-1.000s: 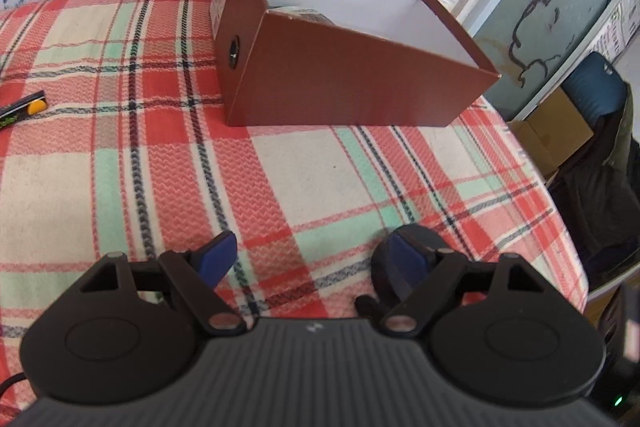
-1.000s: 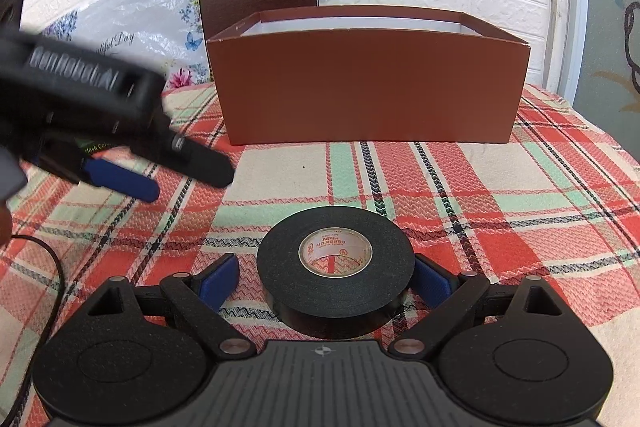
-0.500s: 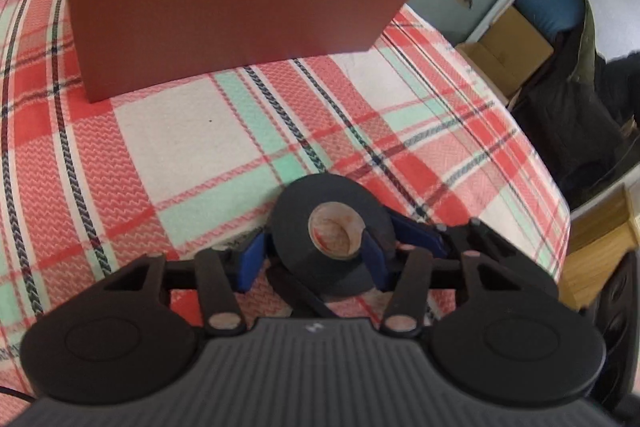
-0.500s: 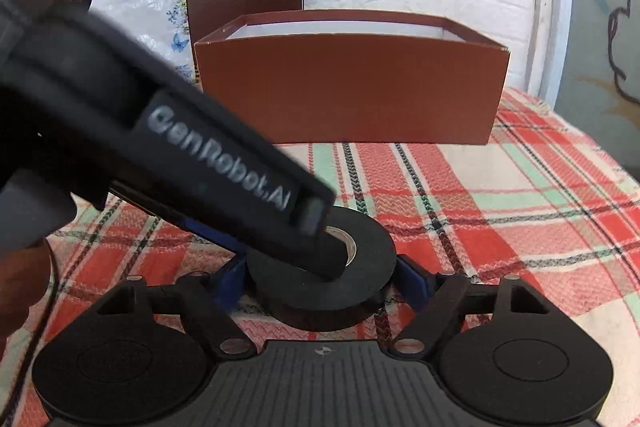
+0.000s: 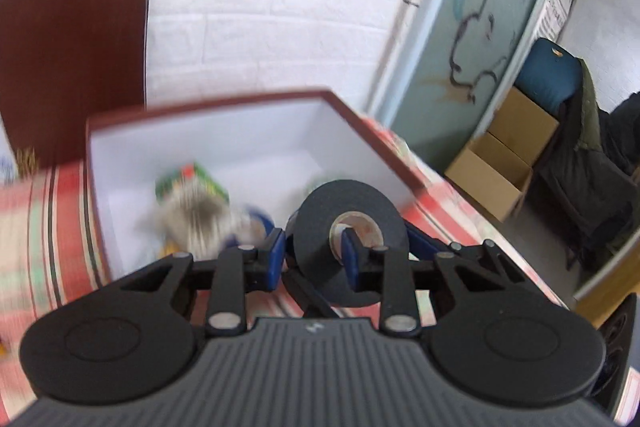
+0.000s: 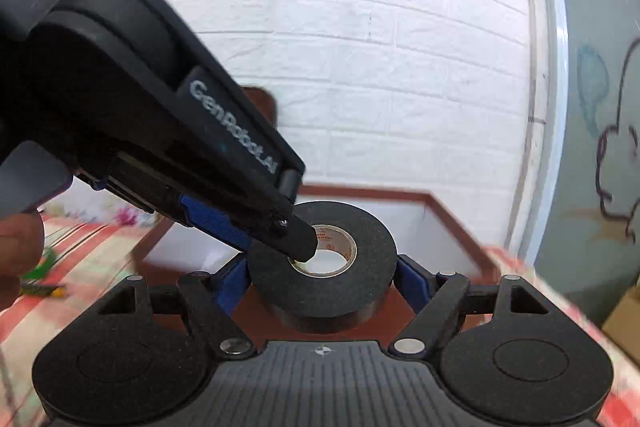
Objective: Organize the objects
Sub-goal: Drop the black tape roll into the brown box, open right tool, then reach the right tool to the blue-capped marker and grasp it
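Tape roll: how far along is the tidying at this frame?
Done: some blurred items already lie inside the brown box. In hand: both the left gripper and the right gripper clamp the black tape roll, lifted near the box rim. Left: dropping it in.

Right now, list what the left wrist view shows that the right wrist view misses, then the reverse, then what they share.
Left wrist only: blurred items lying inside the box, and cardboard cartons on the floor.
Right wrist only: the left gripper seen from outside, one finger in the roll's core, and a hand.
Both: the black tape roll and the brown box.
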